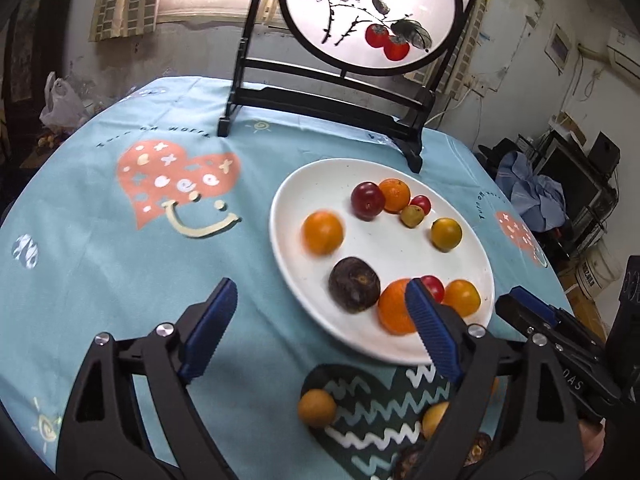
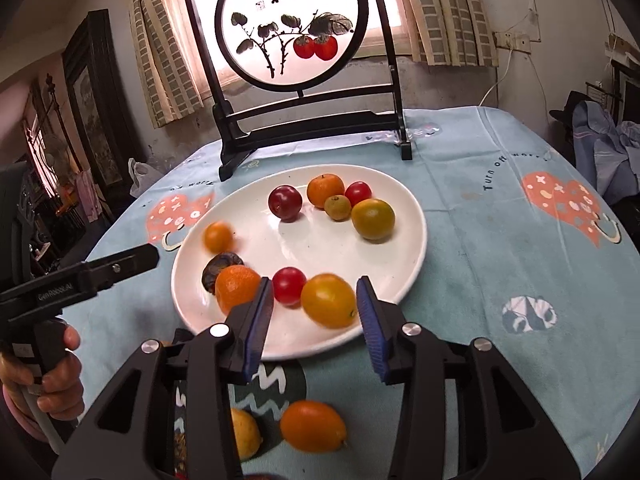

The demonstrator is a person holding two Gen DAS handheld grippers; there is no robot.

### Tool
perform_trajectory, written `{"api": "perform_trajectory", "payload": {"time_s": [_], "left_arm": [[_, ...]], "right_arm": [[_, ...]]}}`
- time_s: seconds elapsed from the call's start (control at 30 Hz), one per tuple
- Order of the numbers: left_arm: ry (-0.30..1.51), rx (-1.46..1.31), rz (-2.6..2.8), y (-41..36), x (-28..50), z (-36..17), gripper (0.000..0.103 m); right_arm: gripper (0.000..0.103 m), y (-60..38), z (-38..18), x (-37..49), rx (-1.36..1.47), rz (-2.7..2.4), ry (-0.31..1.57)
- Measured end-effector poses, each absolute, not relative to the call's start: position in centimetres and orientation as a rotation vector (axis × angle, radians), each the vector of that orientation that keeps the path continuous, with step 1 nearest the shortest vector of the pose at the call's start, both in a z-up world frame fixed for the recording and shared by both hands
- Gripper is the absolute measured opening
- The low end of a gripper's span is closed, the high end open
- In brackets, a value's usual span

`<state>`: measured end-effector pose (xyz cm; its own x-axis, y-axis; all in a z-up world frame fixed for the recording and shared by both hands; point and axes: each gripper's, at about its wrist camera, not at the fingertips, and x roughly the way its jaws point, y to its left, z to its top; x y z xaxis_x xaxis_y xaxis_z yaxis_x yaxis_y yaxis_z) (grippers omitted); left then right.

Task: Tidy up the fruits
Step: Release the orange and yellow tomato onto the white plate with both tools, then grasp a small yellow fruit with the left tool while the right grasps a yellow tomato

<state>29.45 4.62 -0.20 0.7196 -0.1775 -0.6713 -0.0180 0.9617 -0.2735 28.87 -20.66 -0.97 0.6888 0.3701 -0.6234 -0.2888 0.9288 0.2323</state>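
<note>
Fruit on white plate (image 2: 404,240), a few strays on the cloth.
Ahead of right claw (image 2: 316,316): blurred orange-yellow fruit (image 2: 329,300) between its tips, red tomato (image 2: 289,285) beside. Plum (image 2: 285,202) and mandarin (image 2: 325,190) farther back. Kumquat (image 2: 313,425), probably, lies under the claw, off plate.

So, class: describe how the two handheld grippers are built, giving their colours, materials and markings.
Left gripper and right gripper look alike: black angular plastic frames with triangular cut-outs, silver round bolts at the joints, and two flat fingers faced with blue ribbed pads. Seen from the right wrist, the left one has a black handle with small white lettering, too blurred to read.
</note>
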Motion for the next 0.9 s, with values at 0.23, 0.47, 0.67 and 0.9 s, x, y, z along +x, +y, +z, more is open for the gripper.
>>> {"api": "perform_trajectory", "payload": {"time_s": [0.23,0.47,0.67,0.9], "left_arm": [[0.794,-0.254,-0.008,5.8,26.3,-1.8,0.097],[0.801,-0.183,0.016,5.6,25.0,-2.0,0.098],[0.817,-0.169,0.028,5.5,25.1,-2.3,0.098],[0.821,-0.182,0.021,5.6,25.1,-2.3,0.098]], "right_arm": [[0.043,-21.5,-2.0,27.1,0.167,0.369,0.814],[0.045,-21.4,-2.9,25.6,0.124,0.350,0.859],[0.045,-20.6,-4.2,25.8,0.075,0.340,0.900],[0.045,-20.2,-4.4,25.7,0.061,0.365,0.910]]}}
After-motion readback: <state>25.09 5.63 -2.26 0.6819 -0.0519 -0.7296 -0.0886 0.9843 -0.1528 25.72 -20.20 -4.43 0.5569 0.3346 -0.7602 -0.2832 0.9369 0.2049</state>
